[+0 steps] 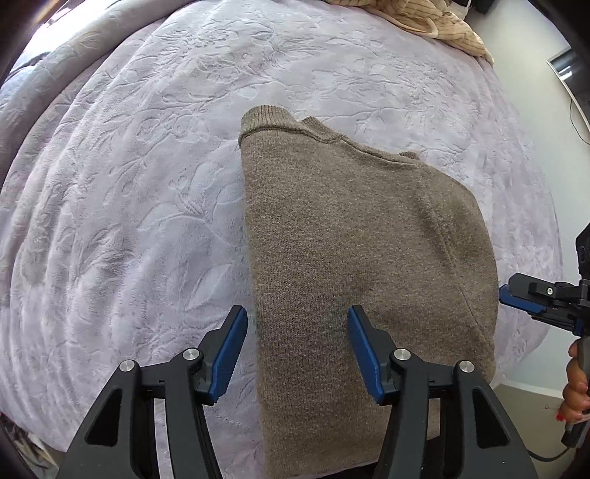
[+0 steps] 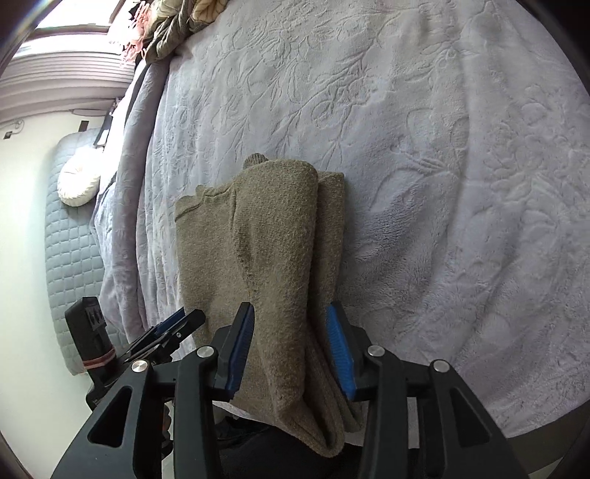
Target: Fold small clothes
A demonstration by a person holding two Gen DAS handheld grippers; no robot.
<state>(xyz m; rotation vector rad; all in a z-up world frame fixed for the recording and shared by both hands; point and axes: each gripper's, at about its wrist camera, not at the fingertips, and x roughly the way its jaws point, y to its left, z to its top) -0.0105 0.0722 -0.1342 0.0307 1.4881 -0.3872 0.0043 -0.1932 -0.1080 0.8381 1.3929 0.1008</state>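
A brown knit sweater [image 1: 354, 235] lies folded lengthwise on the lilac embossed bedspread [image 1: 147, 184], its near end hanging over the bed's edge. My left gripper [image 1: 297, 326] is open above the sweater's left edge, with one pad off the cloth and the other over it. In the right wrist view the sweater [image 2: 273, 235] shows a doubled fold on its right side. My right gripper [image 2: 291, 324] straddles that fold, open, with the cloth loose between the pads. The right gripper [image 1: 516, 300] also shows at the left view's edge, and the left gripper [image 2: 177, 322] beside the sweater.
Beige striped clothes [image 1: 424, 25] are heaped at the far end of the bed, and more crumpled garments [image 2: 166, 33] lie by the window. A grey quilted pad with a round white cushion [image 2: 79, 180] stands left of the bed. A hand [image 1: 575, 390] holds the right gripper's handle.
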